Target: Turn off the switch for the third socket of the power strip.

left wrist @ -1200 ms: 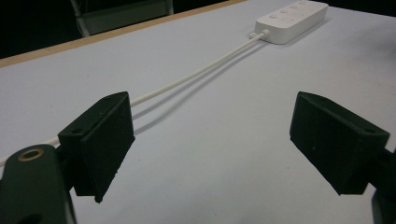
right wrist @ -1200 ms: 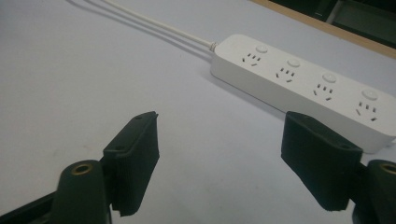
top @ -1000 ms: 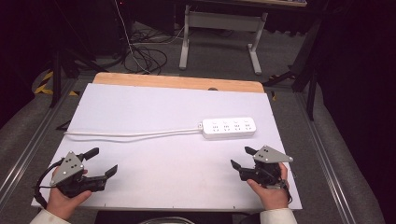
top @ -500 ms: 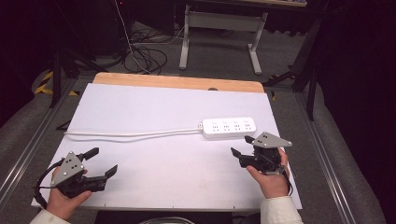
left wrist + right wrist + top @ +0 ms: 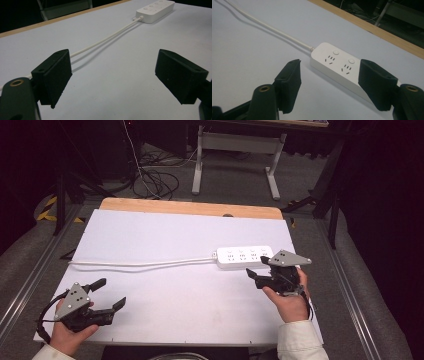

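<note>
White plastic marks the one thing on the table: a power strip (image 5: 245, 257) lying flat at about 2 o'clock from the table's middle, long side running left to right. Its white cord (image 5: 145, 263) leaves the left end and trails across the white table top (image 5: 165, 235) toward 9 o'clock.

Your right gripper (image 5: 257, 270) is just beside the strip, at about 5 o'clock from it. Its jaws stand wide but have just been closing a little, with nothing pressed between them. In the right gripper view the strip (image 5: 337, 68) lies close ahead, angled from 10 o'clock down to 4 o'clock, its near end partly hidden behind the right-hand jaw; whether that jaw touches the casing you cannot tell from here.

Your left gripper (image 5: 111, 294) sits near the table's front edge at about 7 o'clock, well apart from the strip, jaws spread wide and empty. In the left gripper view the strip (image 5: 155, 10) shows far off at 1 o'clock, and the cord (image 5: 105, 41) runs back toward the left-hand jaw.
</note>
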